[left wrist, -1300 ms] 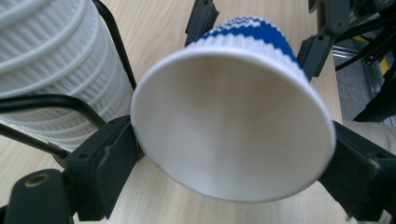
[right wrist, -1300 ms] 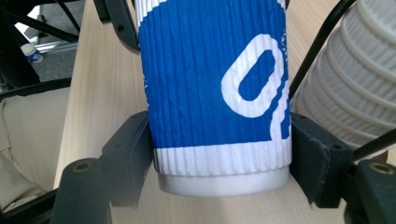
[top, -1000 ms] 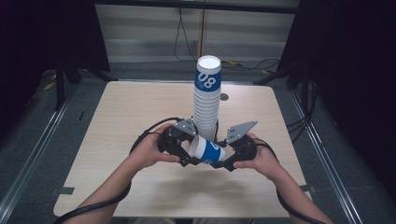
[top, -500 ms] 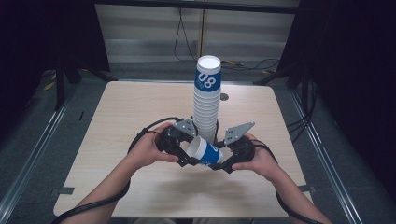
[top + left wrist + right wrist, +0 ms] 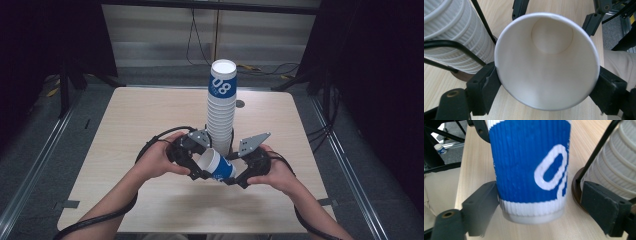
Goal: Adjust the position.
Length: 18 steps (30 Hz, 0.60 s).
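A blue ribbed paper cup (image 5: 216,166) with white print lies sideways in the air between the two grippers, just in front of a tall stack of cups (image 5: 221,107). My left gripper (image 5: 199,164) has just been closing, and its pads press the white rim of the cup (image 5: 546,60) from both sides. My right gripper (image 5: 235,176) is at the base end of the cup (image 5: 529,162). Its jaws have just been opening: one pad still touches the cup wall and the other stands apart from it.
The stack (image 5: 614,170) stands on a round brown base inside a black wire holder, close behind both grippers. The light wooden table (image 5: 140,120) has dark floor and metal rails around it. Cables trail from both grippers.
Both hands and the cup stay where they were. The jaw movement is too small to make out in the high view.
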Tool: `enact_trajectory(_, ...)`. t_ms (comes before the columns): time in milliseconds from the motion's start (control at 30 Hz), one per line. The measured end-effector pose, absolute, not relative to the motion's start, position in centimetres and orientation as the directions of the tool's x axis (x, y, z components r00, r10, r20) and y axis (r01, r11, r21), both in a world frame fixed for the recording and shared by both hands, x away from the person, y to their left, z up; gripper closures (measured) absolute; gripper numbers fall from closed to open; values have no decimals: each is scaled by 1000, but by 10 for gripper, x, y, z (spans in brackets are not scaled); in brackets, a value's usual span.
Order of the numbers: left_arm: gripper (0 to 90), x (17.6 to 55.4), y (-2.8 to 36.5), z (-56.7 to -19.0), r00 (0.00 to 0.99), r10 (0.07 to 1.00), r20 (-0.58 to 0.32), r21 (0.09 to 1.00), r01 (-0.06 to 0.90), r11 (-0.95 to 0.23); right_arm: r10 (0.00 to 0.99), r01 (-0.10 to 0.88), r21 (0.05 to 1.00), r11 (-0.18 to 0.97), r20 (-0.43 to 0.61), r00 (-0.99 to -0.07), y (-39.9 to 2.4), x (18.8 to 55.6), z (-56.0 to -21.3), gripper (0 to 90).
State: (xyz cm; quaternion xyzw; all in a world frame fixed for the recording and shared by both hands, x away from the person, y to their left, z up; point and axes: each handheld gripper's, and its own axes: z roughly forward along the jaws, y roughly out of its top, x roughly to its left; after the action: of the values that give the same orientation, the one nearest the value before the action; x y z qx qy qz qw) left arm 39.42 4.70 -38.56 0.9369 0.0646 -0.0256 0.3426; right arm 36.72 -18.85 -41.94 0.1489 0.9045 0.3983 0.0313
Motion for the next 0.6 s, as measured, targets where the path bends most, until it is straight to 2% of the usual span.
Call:
enact_trajectory(300,183,396,51,-382,991,111,-74,577,133,-806,321,265,725,636,63,-945,-194,367,-423,130)
enact_trajectory(467,183,397,51,-382,994,106,-28,500,106,-859,336,281,718,637,69,-939,-197,367,-425,131)
enact_trajectory(600,181,397,52,-383,990,141,-21,460,135,-878,340,289,714,638,76,-938,-200,367,-427,130)
